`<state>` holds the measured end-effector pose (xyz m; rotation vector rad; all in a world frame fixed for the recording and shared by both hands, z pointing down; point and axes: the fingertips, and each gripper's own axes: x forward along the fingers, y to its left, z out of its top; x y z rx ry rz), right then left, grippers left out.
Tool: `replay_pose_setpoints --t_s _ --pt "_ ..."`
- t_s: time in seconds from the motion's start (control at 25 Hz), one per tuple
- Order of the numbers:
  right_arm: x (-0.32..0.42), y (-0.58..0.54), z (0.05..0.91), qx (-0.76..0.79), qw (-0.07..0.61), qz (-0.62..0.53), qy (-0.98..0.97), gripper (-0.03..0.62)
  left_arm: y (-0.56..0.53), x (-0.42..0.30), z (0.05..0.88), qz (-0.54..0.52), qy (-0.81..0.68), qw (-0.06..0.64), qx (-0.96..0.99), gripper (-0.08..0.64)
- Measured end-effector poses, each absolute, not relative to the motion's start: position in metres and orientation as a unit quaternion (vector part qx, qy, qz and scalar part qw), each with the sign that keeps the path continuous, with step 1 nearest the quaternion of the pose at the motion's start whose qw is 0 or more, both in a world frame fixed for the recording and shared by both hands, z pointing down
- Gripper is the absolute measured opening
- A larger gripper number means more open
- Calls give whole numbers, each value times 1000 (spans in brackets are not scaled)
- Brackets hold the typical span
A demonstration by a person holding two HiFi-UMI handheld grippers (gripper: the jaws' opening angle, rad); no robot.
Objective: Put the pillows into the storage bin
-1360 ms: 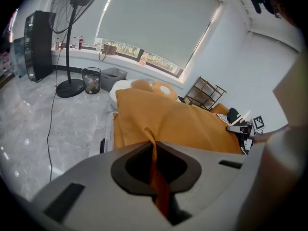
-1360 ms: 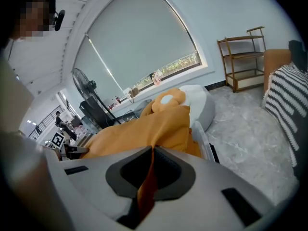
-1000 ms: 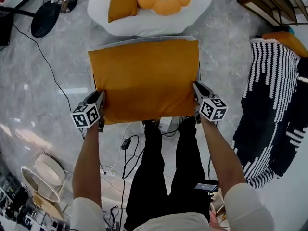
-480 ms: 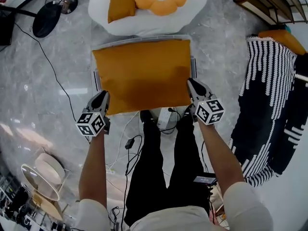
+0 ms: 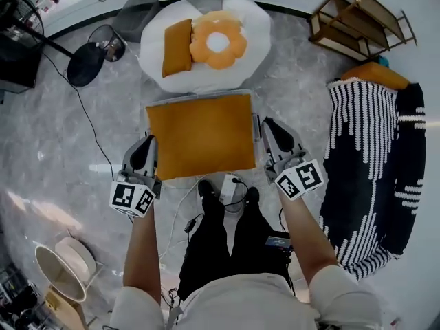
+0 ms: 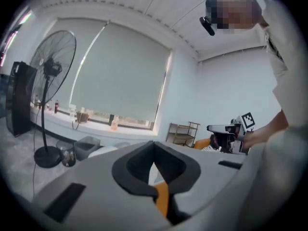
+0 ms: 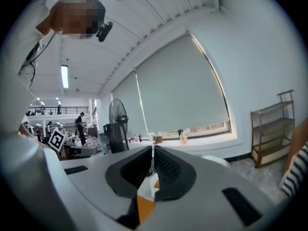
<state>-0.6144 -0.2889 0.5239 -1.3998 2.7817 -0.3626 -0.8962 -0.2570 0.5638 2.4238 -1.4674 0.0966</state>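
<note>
Jaws just closed, empty, L gripper [image 5: 146, 141]

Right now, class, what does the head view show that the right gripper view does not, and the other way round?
Only the head view: the big orange pillow seen whole, lying over the storage bin, the flower cushion and the person's legs. Only the right gripper view: the window blind, a ceiling light, and that the right gripper has its jaws together. Both: the standing fan and the wooden shelf.
</note>
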Motion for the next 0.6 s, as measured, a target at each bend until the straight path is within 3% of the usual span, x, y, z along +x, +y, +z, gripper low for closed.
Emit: replay_pose_setpoints --t_s 0.32,0.6 --pt "-522 -239 330 -464 45 22 885 37 -227 -831 352 -47 -515 18 856 8" --pt "-417 -178 221 -483 78 86 868 37 -173 -766 244 -70 -509 -56 856 8"
